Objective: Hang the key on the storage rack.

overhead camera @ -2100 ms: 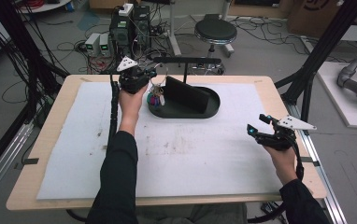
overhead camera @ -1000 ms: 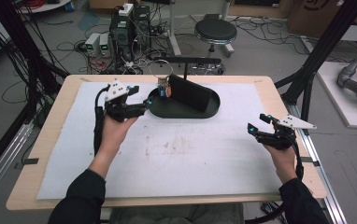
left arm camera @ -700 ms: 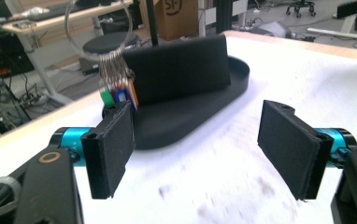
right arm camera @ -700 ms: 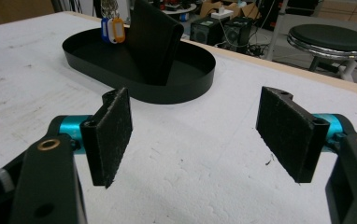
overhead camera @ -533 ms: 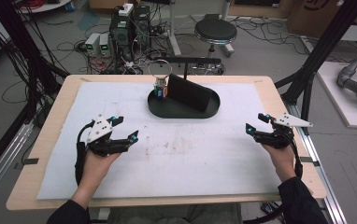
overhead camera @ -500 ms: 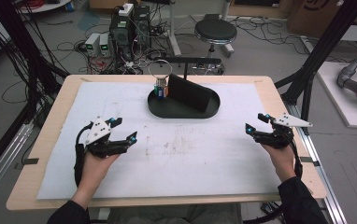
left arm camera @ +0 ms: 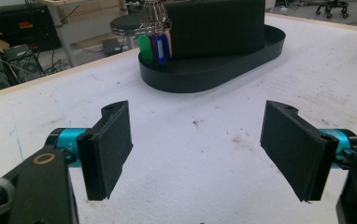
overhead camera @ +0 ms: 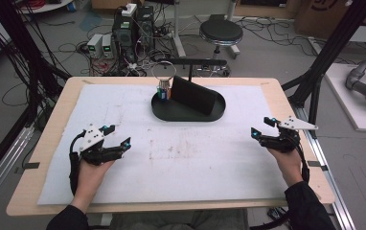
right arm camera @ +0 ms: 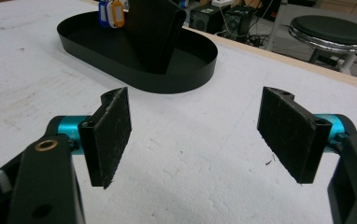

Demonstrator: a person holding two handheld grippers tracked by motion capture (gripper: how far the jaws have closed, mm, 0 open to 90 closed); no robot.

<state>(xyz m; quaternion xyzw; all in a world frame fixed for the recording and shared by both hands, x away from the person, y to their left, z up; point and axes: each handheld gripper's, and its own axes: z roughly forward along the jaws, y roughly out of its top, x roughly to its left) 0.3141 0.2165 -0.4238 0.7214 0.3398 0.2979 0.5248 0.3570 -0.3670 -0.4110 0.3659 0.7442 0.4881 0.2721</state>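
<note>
High view: a black oval tray (overhead camera: 171, 113) sits at the far middle of the counter (overhead camera: 47, 189), on a white mat (overhead camera: 186, 158), carrying a dark upright block (overhead camera: 193, 94) with a bunch of key tags (overhead camera: 163, 91) at its left end. The left gripper (overhead camera: 117, 136) and right gripper (overhead camera: 259, 127) hover near opposite edges, well apart from the tray. Left gripper view: jaws wide apart, empty; tray (left arm camera: 200, 77) and key tags (left arm camera: 155, 46) ahead. Right gripper view: jaws wide apart, empty; tray (right arm camera: 120, 65) ahead.
</note>
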